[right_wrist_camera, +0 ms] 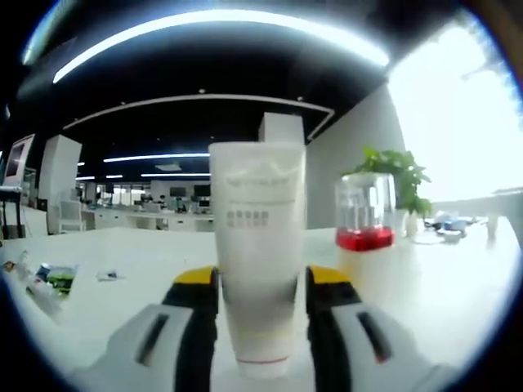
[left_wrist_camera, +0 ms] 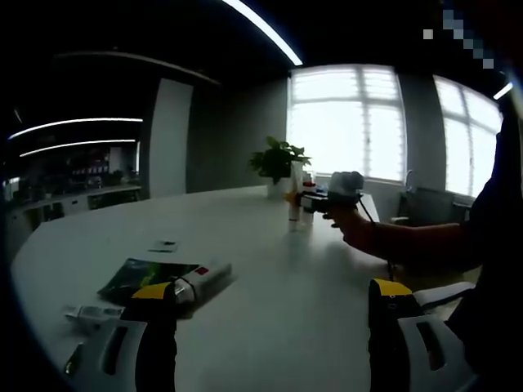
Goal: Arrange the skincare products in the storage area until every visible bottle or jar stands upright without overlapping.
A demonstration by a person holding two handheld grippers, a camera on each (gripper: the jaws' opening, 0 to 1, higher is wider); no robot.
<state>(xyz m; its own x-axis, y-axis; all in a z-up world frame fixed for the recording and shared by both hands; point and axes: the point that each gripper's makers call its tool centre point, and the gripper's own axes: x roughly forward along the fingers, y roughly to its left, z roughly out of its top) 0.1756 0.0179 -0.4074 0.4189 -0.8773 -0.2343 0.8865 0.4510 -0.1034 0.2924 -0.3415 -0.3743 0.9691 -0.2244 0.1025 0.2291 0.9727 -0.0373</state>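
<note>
White bench [left_wrist_camera: 270, 286]; right tool [right_wrist_camera: 261, 306] clamps upright frosted white tube [right_wrist_camera: 258, 245], red-based jar [right_wrist_camera: 365, 214] beside. Left tool [left_wrist_camera: 274, 306] released, near flat box [left_wrist_camera: 167, 278].

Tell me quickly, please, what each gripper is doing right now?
Left gripper: open, holding nothing, above the table.
Right gripper: shut on the upright white tube.

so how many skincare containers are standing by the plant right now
2 that I can tell. A white tube stands between the right gripper fingers; a clear jar with red base stands beside it, before the plant. Others may be hidden behind.
</note>
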